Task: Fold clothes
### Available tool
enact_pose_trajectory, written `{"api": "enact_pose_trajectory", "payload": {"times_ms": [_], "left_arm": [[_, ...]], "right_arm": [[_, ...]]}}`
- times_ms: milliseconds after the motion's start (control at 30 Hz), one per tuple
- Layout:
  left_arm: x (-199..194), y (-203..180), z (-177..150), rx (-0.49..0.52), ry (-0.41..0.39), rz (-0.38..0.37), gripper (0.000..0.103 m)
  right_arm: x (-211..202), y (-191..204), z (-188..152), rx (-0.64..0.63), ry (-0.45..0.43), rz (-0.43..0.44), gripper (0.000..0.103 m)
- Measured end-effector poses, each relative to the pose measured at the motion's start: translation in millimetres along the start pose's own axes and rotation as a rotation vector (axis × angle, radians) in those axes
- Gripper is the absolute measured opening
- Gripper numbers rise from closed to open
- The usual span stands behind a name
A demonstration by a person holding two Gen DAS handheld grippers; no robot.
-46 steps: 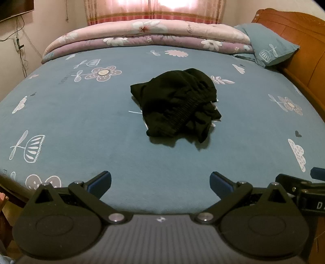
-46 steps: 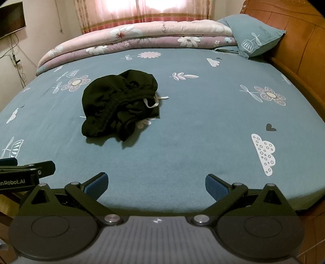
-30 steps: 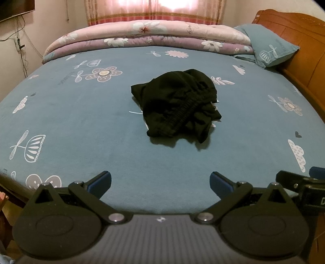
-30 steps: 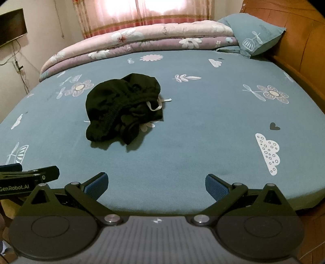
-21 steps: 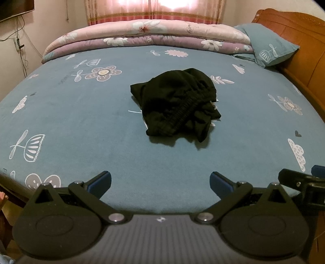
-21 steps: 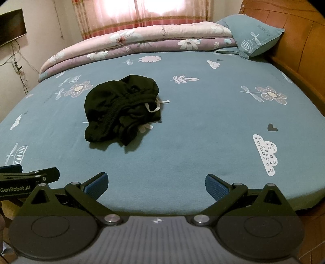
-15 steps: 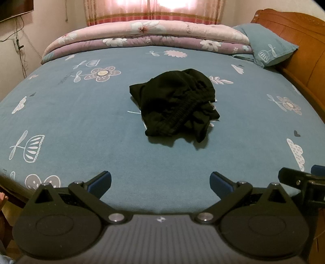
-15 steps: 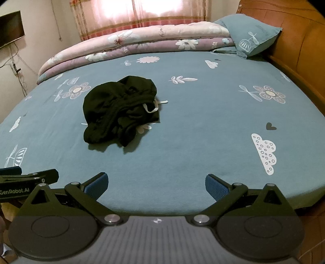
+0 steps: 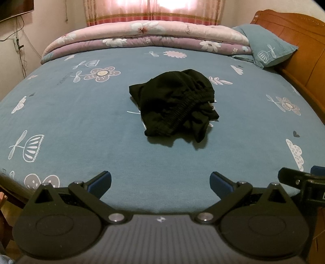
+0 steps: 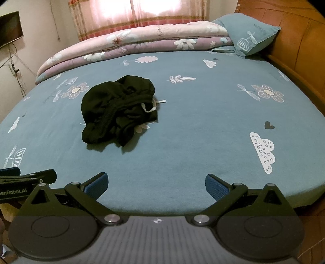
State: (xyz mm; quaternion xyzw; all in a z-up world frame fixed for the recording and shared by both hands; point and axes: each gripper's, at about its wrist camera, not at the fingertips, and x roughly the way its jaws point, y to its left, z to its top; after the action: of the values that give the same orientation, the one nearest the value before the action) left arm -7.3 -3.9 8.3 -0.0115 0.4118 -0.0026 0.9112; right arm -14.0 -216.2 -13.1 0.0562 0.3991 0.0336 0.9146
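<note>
At the near edge of the bed, the left gripper (image 9: 160,180) hovers with its blue-padded fingers (image 9: 100,179) spread wide and nothing between them. The right gripper (image 10: 155,183) is held just beside it, its fingers (image 10: 215,185) likewise parted and empty. Neither touches the sheet (image 9: 81,130) or the clothing.

Well ahead of both, near the middle of the mattress, lies the task's thing: a pair of black shorts (image 9: 174,105), crumpled in a heap with the gathered elastic waistband (image 10: 110,113) running across the top and a white drawstring (image 10: 151,106) trailing out on its right side. It looks like soft, limp fabric that will sag when lifted.

Folding has not begun; by my reading this is the approach, before any grasp. The next move calls for reaching forward over the bed, pinching the waistband at two separated points, and shaking or dragging the shorts flat before any fold can be made. The bunched layers could be pinched together by mistake.

Beyond the shorts, the teal sheet printed with flowers and clouds is smooth. A rolled pink floral quilt (image 9: 146,36) lies along the far edge, a teal pillow (image 10: 251,34) leans against the wooden headboard (image 10: 294,40) on the right, and a curtained window (image 9: 154,8) glows behind.
</note>
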Motion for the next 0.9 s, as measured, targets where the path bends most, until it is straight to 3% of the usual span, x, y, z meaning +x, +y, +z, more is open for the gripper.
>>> {"api": "enact_pose_trajectory", "payload": {"times_ms": [900], "left_arm": [[6.1, -4.4, 0.5, 0.006, -0.006, -0.001, 0.102]], "right_arm": [[-4.3, -4.4, -2.9, -0.017, -0.022, 0.031, 0.103]]}}
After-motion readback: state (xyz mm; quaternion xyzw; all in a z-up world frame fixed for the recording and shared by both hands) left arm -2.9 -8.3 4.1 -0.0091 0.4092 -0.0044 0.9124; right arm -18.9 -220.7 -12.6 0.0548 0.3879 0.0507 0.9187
